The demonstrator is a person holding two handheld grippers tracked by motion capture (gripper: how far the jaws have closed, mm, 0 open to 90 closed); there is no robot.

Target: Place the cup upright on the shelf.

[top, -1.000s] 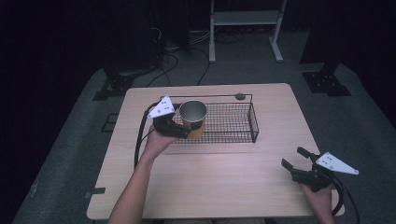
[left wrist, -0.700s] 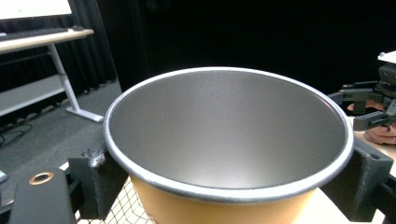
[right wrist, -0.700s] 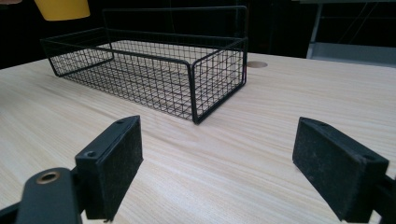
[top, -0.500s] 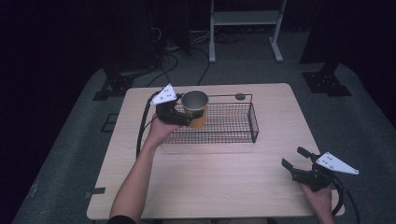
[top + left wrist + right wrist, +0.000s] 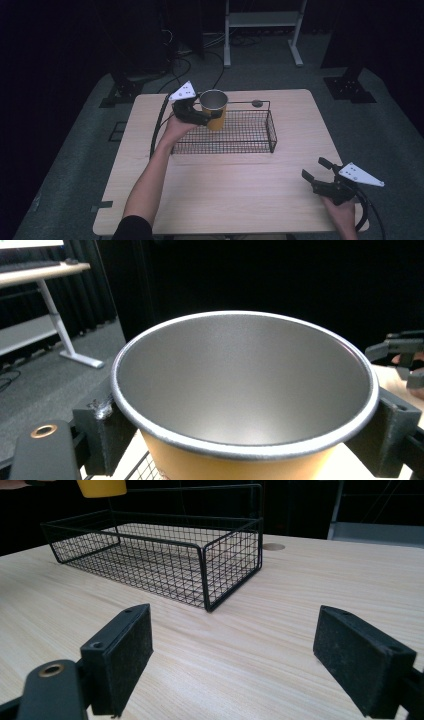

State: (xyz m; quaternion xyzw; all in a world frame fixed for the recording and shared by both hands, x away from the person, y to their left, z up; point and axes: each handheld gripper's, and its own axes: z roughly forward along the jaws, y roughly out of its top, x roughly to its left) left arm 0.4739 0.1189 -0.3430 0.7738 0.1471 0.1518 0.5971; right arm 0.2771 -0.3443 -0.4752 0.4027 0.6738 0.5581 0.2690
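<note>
A yellow cup with a grey metal inside hangs upright above the left end of the black wire basket. My left gripper is shut on the cup, its pads pressing both sides below the rim. The cup's yellow bottom hangs clear above the basket in the right gripper view. My right gripper rests near the table's front right corner, open, with nothing between its pads.
The wooden table has a round cable hole behind the basket. Dark stands, cables and a white-framed desk stand on the grey floor beyond the table.
My left gripper has lifted the cup up and away from me, over the basket's left end. The right gripper has stayed still.
</note>
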